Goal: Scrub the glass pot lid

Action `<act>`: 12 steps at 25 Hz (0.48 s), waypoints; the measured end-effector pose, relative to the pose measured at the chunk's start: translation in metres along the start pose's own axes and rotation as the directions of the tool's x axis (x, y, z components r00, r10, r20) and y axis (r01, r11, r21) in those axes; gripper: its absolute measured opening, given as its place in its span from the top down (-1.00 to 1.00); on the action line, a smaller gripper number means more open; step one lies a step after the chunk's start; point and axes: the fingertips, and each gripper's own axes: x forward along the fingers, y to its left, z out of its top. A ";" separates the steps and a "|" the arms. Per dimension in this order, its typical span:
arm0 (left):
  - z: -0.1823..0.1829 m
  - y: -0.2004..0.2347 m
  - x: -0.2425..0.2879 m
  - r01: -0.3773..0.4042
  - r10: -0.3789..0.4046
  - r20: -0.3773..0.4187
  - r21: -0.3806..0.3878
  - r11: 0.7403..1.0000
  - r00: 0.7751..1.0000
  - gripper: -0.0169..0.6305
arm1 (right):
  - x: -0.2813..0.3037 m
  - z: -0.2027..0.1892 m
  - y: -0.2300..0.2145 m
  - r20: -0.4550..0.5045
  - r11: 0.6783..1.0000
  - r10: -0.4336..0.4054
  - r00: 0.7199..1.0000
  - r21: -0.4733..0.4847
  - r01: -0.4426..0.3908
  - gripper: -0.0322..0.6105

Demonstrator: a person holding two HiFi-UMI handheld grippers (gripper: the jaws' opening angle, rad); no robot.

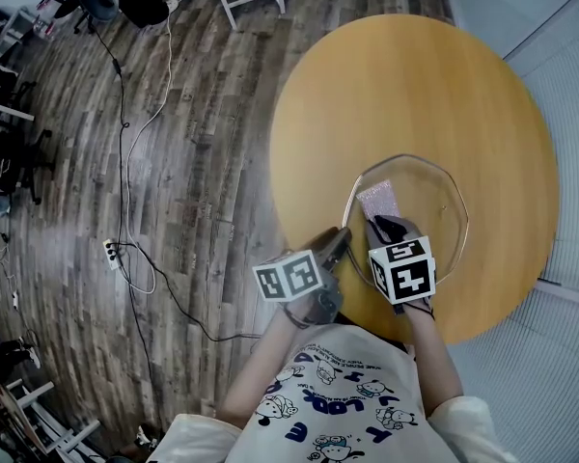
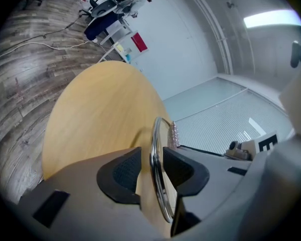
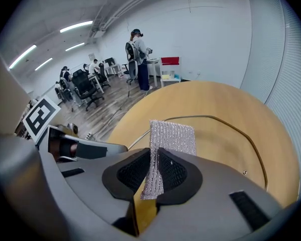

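Left gripper (image 2: 153,167) fingers are clamped on the near metal rim of the glass pot lid (image 1: 427,210), which lies on the round wooden worktop (image 1: 396,75) and spreads away from them; right gripper (image 3: 153,172) fingers pinch the near end of a silver mesh scouring pad (image 3: 173,137), its long axis pointing forward over the lid's glass.
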 end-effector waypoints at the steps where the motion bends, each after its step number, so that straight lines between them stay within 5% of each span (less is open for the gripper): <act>1: 0.002 0.003 -0.003 -0.008 0.008 0.009 0.002 1.000 1.000 0.57 | -0.003 0.001 0.001 0.015 1.000 0.002 1.000 -0.002 -0.002 0.70; 7: 0.026 0.012 -0.024 -0.089 0.082 0.086 0.081 0.993 0.993 0.58 | -0.020 0.008 -0.001 0.131 0.999 -0.001 0.991 0.035 -0.004 0.70; 12: 0.053 -0.010 -0.040 -0.177 0.128 0.175 0.307 0.935 0.976 0.61 | -0.041 0.023 0.000 0.253 0.997 -0.004 0.967 0.073 -0.015 0.70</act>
